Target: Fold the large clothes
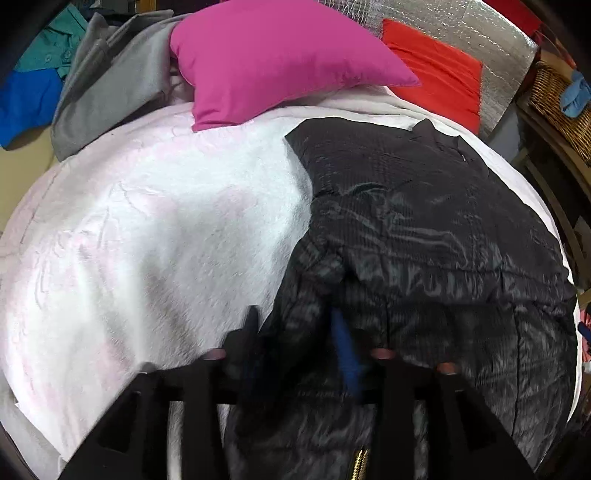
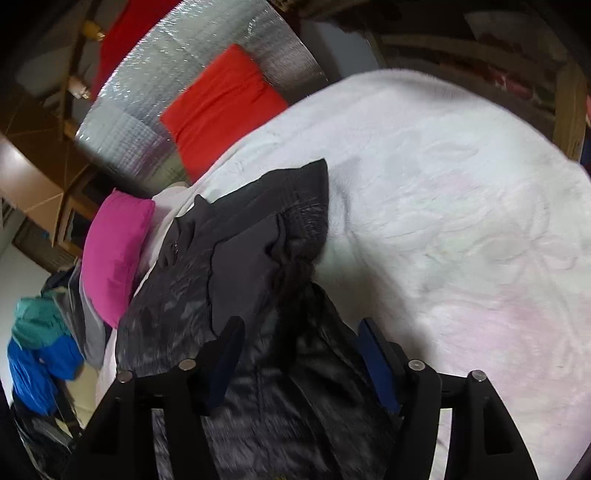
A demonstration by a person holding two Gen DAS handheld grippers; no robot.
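Two claws are seen over a bed [image 1: 147,221] covered by a white, faintly pink blanket, on which a black quilted jacket [image 1: 424,229] is spread. In the left wrist view the jacket fills the area from 3 to 6 o'clock, its collar lying toward 1 o'clock. The left claw [image 1: 295,339] is seen at 6 o'clock, its fingers well apart, with a fold of the jacket bunched between them; whether the fabric is actually gripped cannot be told, as the fingers are blurred. In the right wrist view the jacket [image 2: 236,266] is seen running from the centre down to 6 o'clock, a corner of it raised toward 12 o'clock. The right claw [image 2: 299,354] is held wide open, the jacket lying between and beneath its blue-padded fingers [image 2: 376,362] without being clamped.

A magenta pillow [image 1: 266,62] is rested on the bed at 12 o'clock in the left view, with a grey garment [image 1: 110,81] beside it at 10 o'clock and blue and teal clothing [image 1: 33,85] farther out. A red cushion [image 1: 436,70] is leaned against a silver foil panel [image 1: 480,33] at 1 o'clock, and a wicker basket [image 1: 557,96] is seen at 2 o'clock
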